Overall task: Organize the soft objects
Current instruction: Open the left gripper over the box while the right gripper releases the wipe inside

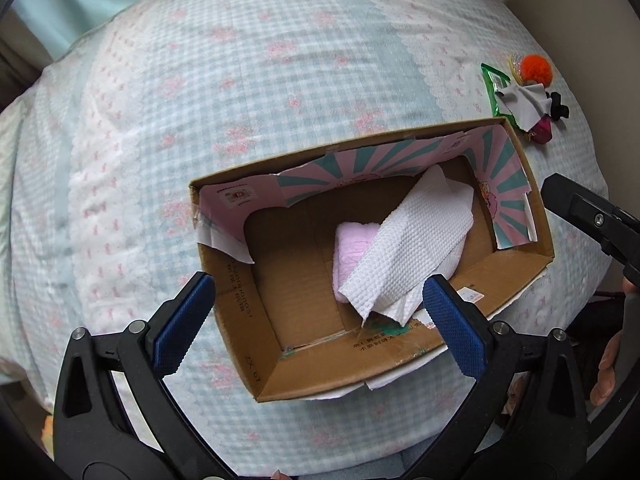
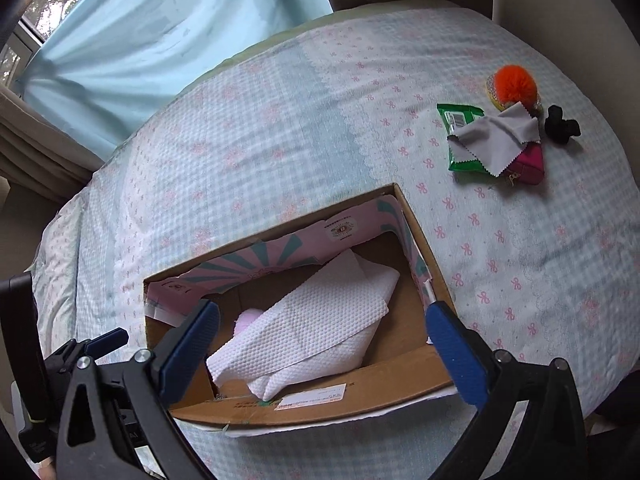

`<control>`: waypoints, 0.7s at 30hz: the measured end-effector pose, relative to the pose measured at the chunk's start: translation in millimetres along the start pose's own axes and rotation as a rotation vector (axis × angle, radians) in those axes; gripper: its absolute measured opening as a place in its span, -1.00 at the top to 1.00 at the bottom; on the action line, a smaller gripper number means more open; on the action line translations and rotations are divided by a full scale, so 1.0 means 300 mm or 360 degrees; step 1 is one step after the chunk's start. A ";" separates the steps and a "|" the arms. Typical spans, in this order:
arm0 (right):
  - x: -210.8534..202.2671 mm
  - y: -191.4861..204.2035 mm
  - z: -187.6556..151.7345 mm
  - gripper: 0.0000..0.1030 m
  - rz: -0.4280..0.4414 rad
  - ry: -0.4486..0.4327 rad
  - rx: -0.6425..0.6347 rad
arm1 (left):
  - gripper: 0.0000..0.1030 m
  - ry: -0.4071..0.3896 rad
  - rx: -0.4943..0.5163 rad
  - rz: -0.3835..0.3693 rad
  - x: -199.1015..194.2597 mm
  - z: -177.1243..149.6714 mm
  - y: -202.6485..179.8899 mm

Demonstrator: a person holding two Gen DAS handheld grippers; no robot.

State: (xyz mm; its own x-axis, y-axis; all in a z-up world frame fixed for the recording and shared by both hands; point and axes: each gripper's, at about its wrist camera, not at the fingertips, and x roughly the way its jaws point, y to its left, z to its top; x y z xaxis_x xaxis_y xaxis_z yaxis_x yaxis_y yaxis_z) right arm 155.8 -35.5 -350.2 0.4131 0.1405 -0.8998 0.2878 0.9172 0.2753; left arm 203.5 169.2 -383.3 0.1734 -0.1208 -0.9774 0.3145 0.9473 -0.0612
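Note:
An open cardboard box (image 1: pixel 316 364) (image 2: pixel 360 392) with a pink and teal lining lies on the bed. Inside it a white paper towel (image 1: pixel 412 240) (image 2: pixel 320 320) is draped over a pink soft thing (image 1: pixel 354 244) (image 2: pixel 248 318). My left gripper (image 1: pixel 320 320) hangs open above the box's near end, its blue pads wide apart and empty. My right gripper (image 2: pixel 322 350) stands open over the same box, nothing between its fingers. Each gripper shows at the edge of the other's view: the right one (image 1: pixel 580 208), the left one (image 2: pixel 104 340).
The bed cover (image 1: pixel 240 80) is pale blue check with pink bows. At its far right lies a small pile: orange pom-pom (image 2: pixel 516 80), green packet (image 2: pixel 464 164), grey cloth (image 2: pixel 492 140), magenta pouch (image 2: pixel 530 164), black hair tie (image 2: pixel 560 124). A blue curtain (image 2: pixel 160 40) hangs behind.

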 end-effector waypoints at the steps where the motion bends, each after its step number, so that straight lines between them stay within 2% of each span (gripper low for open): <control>1: -0.032 0.012 0.005 -1.00 -0.0001 -0.0017 -0.0024 | -1.00 -0.0018 -0.0004 0.0018 -0.028 0.000 0.000; 6: -0.232 0.086 0.024 -1.00 -0.0031 -0.0136 -0.0188 | -1.00 -0.0181 -0.0061 0.0072 -0.226 -0.006 0.007; 12: -0.503 0.148 0.021 -1.00 -0.0164 -0.0320 -0.0394 | -1.00 -0.0473 -0.0163 0.0123 -0.527 -0.047 0.011; 17: -0.691 0.113 -0.001 -1.00 -0.0256 -0.0504 -0.0352 | -1.00 -0.0670 -0.0127 0.0101 -0.700 -0.072 -0.012; 21: -0.774 0.042 -0.008 -1.00 -0.0313 -0.0539 -0.0290 | -1.00 -0.0754 -0.0117 0.0016 -0.765 -0.065 -0.058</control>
State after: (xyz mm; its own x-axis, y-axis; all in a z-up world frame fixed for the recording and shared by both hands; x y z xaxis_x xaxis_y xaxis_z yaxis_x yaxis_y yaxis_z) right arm 61.6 -55.6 -138.5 0.6347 -0.1460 -0.7588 0.2447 0.9694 0.0182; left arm 140.0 186.2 -161.8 0.5879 -0.2171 -0.7793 0.2467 0.9655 -0.0829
